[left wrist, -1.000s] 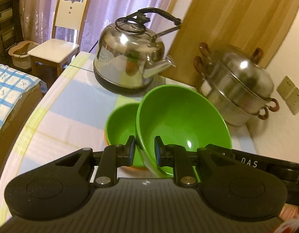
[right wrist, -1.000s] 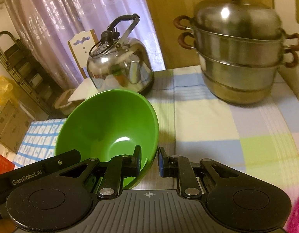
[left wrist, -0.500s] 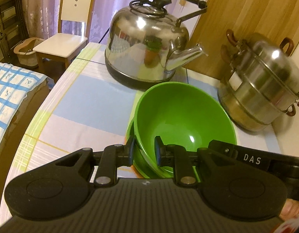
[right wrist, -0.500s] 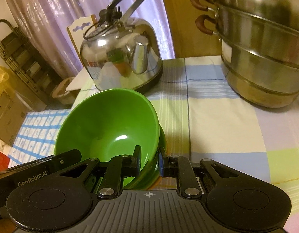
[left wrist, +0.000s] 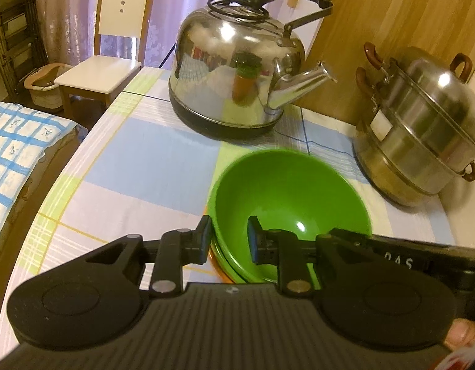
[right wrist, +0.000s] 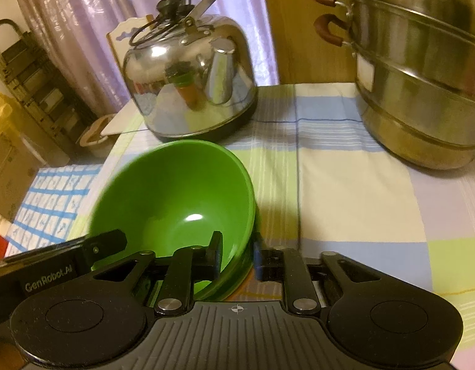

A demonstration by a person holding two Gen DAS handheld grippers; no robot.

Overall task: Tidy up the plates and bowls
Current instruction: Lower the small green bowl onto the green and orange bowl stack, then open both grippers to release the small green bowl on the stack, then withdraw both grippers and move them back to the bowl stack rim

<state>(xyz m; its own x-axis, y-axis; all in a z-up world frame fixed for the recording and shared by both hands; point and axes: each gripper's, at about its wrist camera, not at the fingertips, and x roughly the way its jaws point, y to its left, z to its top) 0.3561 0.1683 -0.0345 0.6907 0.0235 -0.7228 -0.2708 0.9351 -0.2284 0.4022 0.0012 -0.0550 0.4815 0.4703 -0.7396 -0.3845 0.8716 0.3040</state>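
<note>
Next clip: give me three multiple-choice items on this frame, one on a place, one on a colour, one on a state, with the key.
1. Where does the shiny steel kettle stand?
A on the floor; B on the checked tablecloth behind the bowls; C in a sink.
2. What colour is the round top bowl?
A red; B white; C green.
3. How does the top bowl sit?
A upright, nested in a second green bowl; B upside down; C on its side.
Key: B, its base rests on the cloth beyond the bowls; C, glossy green inside; A, a lower rim shows beneath it.
</note>
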